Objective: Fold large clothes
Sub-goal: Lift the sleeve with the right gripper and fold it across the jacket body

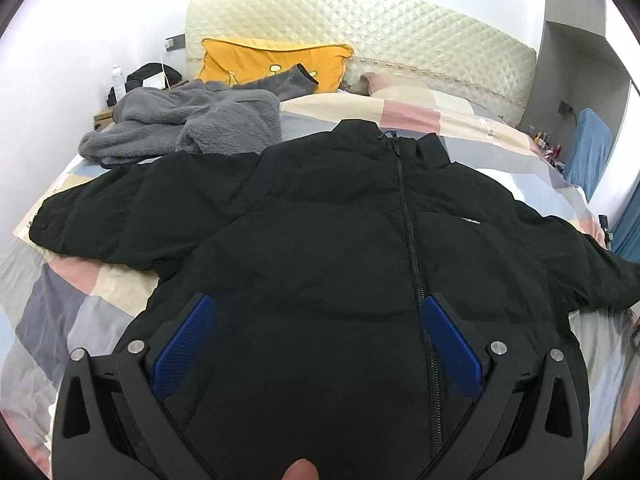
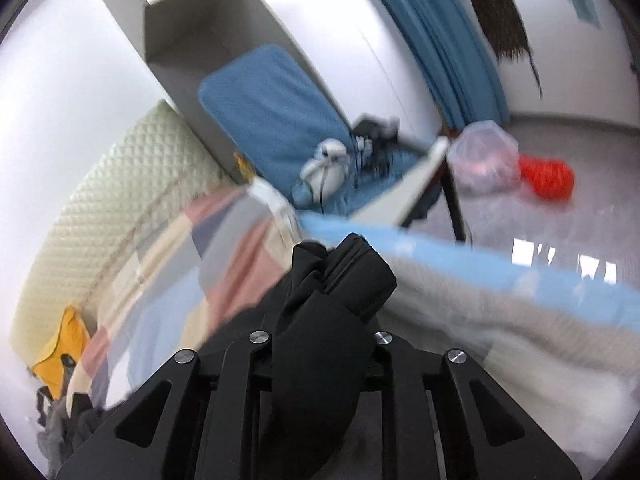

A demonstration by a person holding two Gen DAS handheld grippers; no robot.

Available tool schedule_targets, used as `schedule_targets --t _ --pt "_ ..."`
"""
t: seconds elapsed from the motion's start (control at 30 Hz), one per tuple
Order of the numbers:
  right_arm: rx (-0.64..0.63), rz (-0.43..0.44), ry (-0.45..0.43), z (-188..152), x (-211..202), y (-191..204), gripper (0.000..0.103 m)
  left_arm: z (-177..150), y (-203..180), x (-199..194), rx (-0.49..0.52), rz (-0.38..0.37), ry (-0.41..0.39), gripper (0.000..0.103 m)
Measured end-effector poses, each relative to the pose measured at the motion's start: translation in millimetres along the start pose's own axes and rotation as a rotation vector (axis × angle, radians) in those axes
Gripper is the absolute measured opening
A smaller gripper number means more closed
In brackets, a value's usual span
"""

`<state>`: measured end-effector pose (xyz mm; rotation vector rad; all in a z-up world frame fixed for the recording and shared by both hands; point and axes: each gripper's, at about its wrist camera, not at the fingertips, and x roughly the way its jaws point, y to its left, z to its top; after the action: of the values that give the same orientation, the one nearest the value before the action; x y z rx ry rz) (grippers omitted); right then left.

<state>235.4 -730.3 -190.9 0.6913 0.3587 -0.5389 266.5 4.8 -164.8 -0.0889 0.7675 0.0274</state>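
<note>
Black jacket [image 2: 320,344] cuff hides right gripper [image 2: 320,334] pads.

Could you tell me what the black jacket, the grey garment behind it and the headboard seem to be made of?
Jacket: likely a matte woven synthetic shell with padding; it puffs in soft quilted bands and barely shines.
Grey garment: fleece or plush, going by its fuzzy, nubby pile.
Headboard: cream, diamond-quilted covering with a slight sheen, possibly faux leather or satin; hard to tell which.
</note>
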Motion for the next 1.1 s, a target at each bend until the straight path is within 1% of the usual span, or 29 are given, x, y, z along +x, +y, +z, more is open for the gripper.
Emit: schedule_targets --t 0.03,0.13,0.3,0.37,0.43,0.53,0.63,0.73,0.83,1.0,1.1 --pt "-0.006 0.017 -0.039 8.1 -12.6 6.1 0.012 0.3 0.5 -0.5 -0.001 0.003 -0.001 0.103" --pt "-0.041 0.037 -0.074 26.7 -30.7 29.1 0.012 1.4 3.6 -2.8 0.011 0.018 -0.017 0.103" --pt "-0.059 0.069 -0.104 54.6 -55.8 70.6 0.012 5.1 22.1 -15.3 -0.020 0.028 -0.080 0.103" --pt "-0.069 0.090 -0.120 63.8 -65.7 88.6 0.012 6.6 26.4 -18.3 -0.016 0.048 -0.097 0.103" --pt "-0.081 0.125 -0.136 70.7 -76.8 107.2 0.012 9.9 29.2 -19.3 0.015 0.076 -0.101 0.103" --pt "-0.115 0.180 -0.149 75.1 -97.2 137.1 0.013 10.3 33.7 -21.4 0.035 0.051 -0.102 0.103" --pt "-0.182 0.234 -0.164 78.9 -122.9 176.3 0.013 8.8 35.6 -23.9 0.048 0.049 -0.104 0.103" --pt "-0.237 0.280 -0.166 77.3 -146.7 214.4 0.013 7.5 36.1 -25.6 0.071 0.046 -0.103 0.103" --pt "-0.300 0.320 -0.158 67.5 -168.0 254.7 0.014 5.8 37.7 -29.6 0.081 0.022 -0.108 0.103" --pt "-0.383 0.447 -0.153 36.1 -210.6 331.9 0.014 5.3 44.5 -33.9 0.072 0.015 -0.104 0.103" --pt "-0.437 0.525 -0.125 20.1 -229.8 378.2 0.014 4.3 51.0 -39.3 0.054 0.007 -0.111 0.103"
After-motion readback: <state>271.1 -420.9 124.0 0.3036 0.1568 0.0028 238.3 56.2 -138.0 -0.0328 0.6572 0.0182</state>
